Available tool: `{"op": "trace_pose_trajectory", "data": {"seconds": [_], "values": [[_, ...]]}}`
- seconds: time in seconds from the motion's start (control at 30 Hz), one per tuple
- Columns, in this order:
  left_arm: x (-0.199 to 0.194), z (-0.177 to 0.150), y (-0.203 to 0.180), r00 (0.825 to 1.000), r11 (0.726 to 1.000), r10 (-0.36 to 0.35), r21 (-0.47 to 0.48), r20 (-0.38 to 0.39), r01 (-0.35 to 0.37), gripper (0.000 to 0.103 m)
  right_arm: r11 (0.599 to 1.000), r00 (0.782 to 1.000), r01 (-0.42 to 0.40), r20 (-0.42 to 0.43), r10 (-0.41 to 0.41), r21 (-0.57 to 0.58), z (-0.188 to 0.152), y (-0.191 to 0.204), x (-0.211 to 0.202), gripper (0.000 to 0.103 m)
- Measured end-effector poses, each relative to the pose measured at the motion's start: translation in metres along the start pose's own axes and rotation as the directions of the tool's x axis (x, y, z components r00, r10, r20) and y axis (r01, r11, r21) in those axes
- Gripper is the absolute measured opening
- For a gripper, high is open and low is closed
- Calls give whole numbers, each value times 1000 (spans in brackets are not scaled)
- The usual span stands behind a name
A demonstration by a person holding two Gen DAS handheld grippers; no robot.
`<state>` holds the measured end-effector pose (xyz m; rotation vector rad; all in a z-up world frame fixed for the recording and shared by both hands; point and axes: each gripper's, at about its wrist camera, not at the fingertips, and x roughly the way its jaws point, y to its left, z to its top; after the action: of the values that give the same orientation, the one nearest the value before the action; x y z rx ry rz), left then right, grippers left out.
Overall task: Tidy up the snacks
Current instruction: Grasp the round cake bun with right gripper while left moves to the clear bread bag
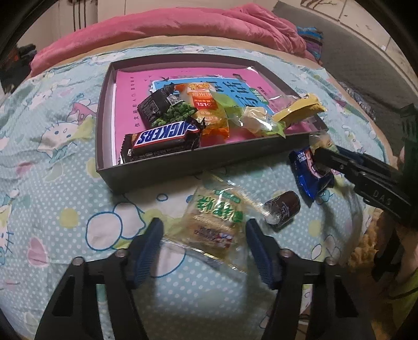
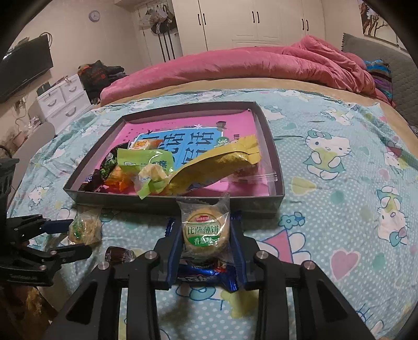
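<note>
A dark shallow box (image 1: 167,167) (image 2: 250,206) on the bed holds several snacks, among them a Snickers bar (image 1: 164,136) and a yellow packet (image 2: 222,162). My left gripper (image 1: 203,232) is open around a clear green-print cracker packet (image 1: 216,217), which lies on the sheet; it also shows in the right wrist view (image 2: 83,227). My right gripper (image 2: 206,235) is shut on a round biscuit packet (image 2: 205,226), held just above a blue packet (image 2: 209,277) (image 1: 305,172). A small dark wrapped sweet (image 1: 282,209) (image 2: 117,255) lies between the grippers.
The bed has a light blue cartoon sheet (image 2: 339,183) and a pink duvet (image 2: 248,62) bunched at the far side. A grey headboard (image 2: 386,68) is at the right. White drawers (image 2: 62,99) and wardrobes (image 2: 248,21) stand beyond the bed.
</note>
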<state>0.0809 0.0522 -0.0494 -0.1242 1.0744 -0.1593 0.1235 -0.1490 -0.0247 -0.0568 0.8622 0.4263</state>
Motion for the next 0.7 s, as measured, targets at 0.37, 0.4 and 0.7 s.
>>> {"op": "trace_pose_trajectory", "data": {"seconds": [0.37, 0.4, 0.7], "values": [[-7, 1, 3, 1000, 1000, -21, -9, 19, 21, 61, 999, 998, -48, 40, 48, 1, 2, 6, -18, 35], [-10, 0, 5, 999, 1000, -24, -13, 24, 25, 61, 999, 998, -54, 42, 54, -2, 2, 8, -19, 35], [-30, 2, 7, 996, 998, -49, -26, 80, 51, 60, 997, 996, -78, 52, 79, -23, 4, 17, -23, 35]]}}
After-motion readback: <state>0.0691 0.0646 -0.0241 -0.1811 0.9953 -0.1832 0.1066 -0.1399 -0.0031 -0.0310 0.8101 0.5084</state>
